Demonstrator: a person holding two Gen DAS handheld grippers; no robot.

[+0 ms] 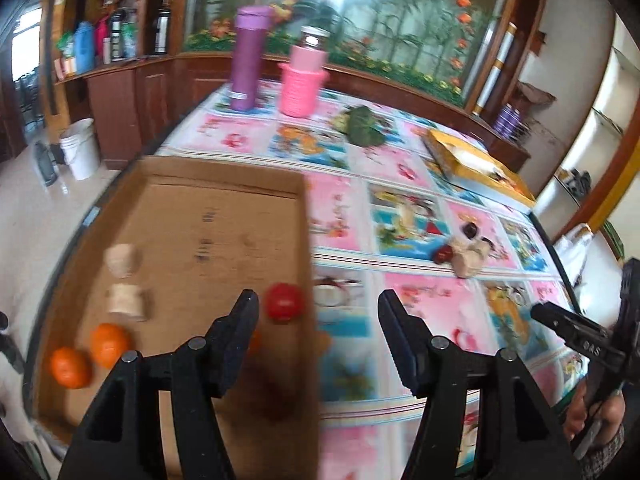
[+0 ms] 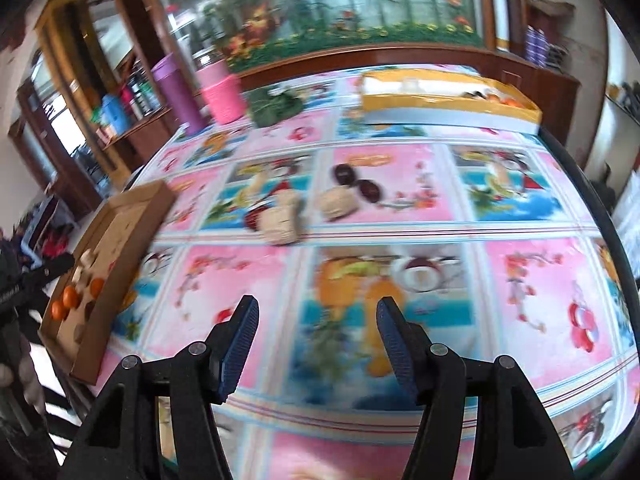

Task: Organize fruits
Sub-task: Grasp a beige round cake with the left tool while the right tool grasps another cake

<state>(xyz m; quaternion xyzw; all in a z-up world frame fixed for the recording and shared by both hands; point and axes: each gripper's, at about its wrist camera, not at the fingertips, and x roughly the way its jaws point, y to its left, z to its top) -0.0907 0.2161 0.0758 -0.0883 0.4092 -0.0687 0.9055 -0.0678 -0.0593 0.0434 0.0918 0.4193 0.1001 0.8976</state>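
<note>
- Left tongs (image 1: pixel 318 312) and right tongs (image 2: pixel 316 316) stand apart, empty.
- Oranges (image 1: pixel 90 354) and tomato (image 1: pixel 284 302) sit sorted in the left cardboard tray (image 1: pixel 224 176).
- Unsorted pieces (image 2: pixel 308 204) remain mid-surface.

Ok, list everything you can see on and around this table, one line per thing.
cardboard tray: one, brown, left end of the table
oranges: two clear, orange, near left corner of the tray
red fruit: one, red, by the tray's right wall
pale blocks: two, beige, in the tray, too blurred to identify
loose pile: beige pieces with dark red ones, mid-table
yellow box: one, far right of the table
purple bottle: one, far edge
pink cup: one, beside the bottle
green bundle: one, leafy, far middle
tablecloth: pink and blue, patterned
white bucket: one, on the floor
left gripper: black, open, empty
right gripper: black, blue pads, open, empty
</note>
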